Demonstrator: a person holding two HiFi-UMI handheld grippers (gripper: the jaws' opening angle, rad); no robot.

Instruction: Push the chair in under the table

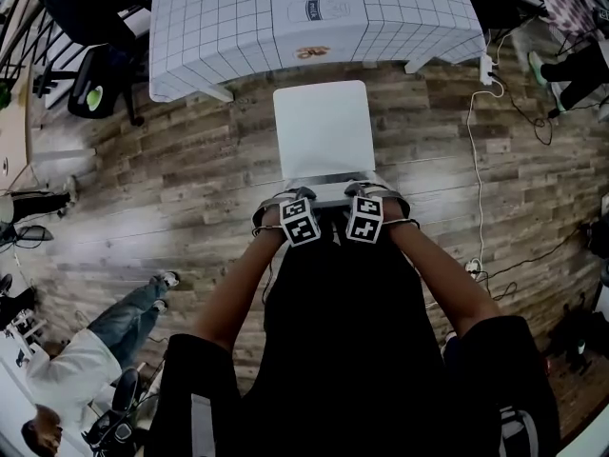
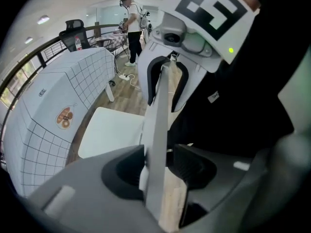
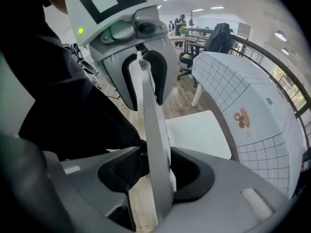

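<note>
The chair has a white seat (image 1: 322, 127) (image 2: 109, 132) (image 3: 197, 132) that stands in front of the table (image 1: 314, 17) (image 2: 48, 115) (image 3: 252, 110), which wears a white gridded cloth. The seat's front edge sits close to the table's edge. The chair's thin grey backrest (image 1: 328, 181) (image 2: 160, 110) (image 3: 148, 110) runs below me. My left gripper (image 1: 290, 200) (image 2: 160, 166) and right gripper (image 1: 366, 196) (image 3: 150, 171) both point steeply down and straddle the backrest's top edge. Each is open, with the backrest between its jaws and a gap at one pad.
The floor is wooden planks. A black office chair (image 1: 95, 27) stands left of the table. A white cable and power strip (image 1: 487, 69) lie at the right. A person (image 1: 86, 350) stands at the lower left, another person (image 2: 130, 28) beyond the table.
</note>
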